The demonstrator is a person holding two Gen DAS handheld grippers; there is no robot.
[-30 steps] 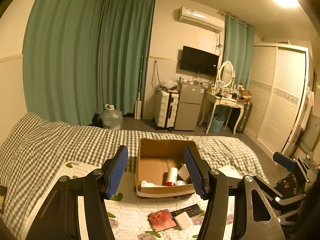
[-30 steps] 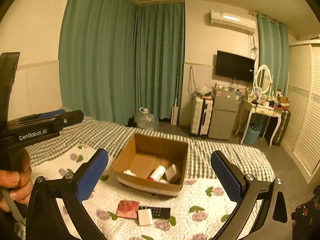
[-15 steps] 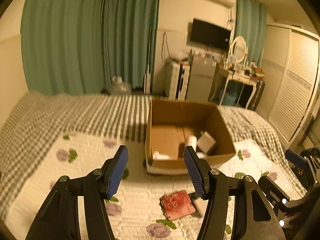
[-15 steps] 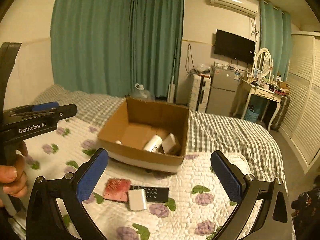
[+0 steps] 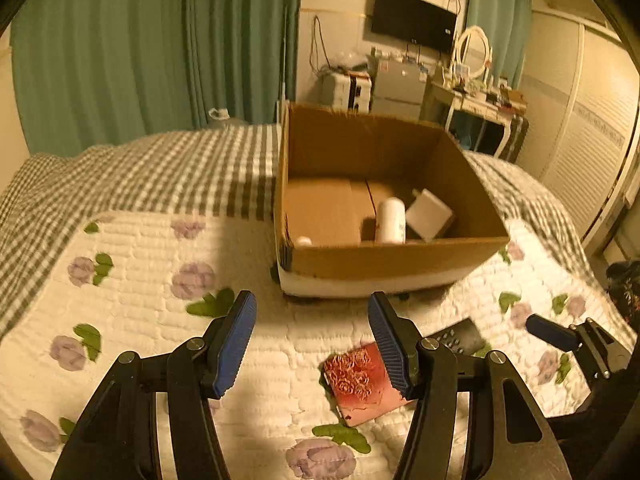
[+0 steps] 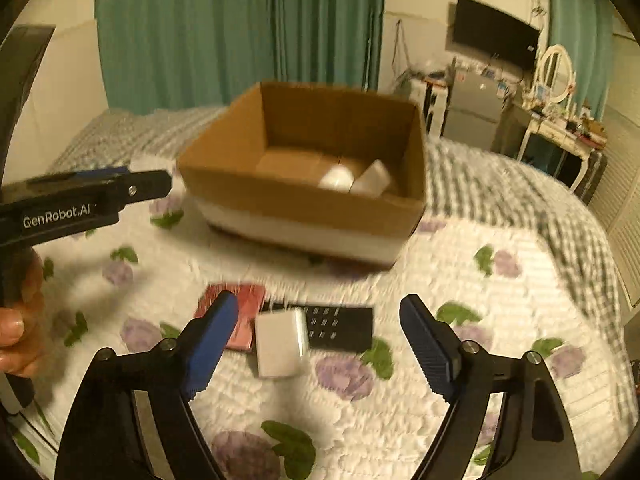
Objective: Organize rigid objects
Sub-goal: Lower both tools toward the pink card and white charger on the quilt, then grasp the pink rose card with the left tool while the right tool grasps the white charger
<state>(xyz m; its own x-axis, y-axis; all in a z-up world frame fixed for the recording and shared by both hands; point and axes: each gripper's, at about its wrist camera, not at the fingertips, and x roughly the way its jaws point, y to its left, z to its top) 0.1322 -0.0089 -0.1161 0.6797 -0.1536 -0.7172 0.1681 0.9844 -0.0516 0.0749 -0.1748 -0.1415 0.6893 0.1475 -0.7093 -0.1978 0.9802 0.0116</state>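
Observation:
An open cardboard box (image 5: 392, 256) (image 6: 296, 204) sits on the bed and holds a white bottle (image 5: 390, 220) and a small white carton (image 5: 428, 214). In front of it on the flowered quilt lie a red patterned case (image 5: 364, 380) (image 6: 248, 300), a black remote (image 5: 456, 336) (image 6: 340, 326) and a white block (image 6: 282, 342). My left gripper (image 5: 312, 320) hangs open over bare quilt just left of the red case. My right gripper (image 6: 320, 312) is above the white block and remote, its jaws closing, its pads touching nothing.
The quilt (image 5: 140, 300) lies over a grey checked blanket (image 5: 160, 168). A hand (image 6: 16, 320) holds the left gripper's handle at the left edge. Green curtains, a dressing table (image 5: 476, 100) and a wardrobe stand beyond the bed.
Both grippers have sunk toward the quilt and tipped downward, so the box and loose items look nearer. The right gripper's jaws have narrowed. The left gripper's gap is the same.

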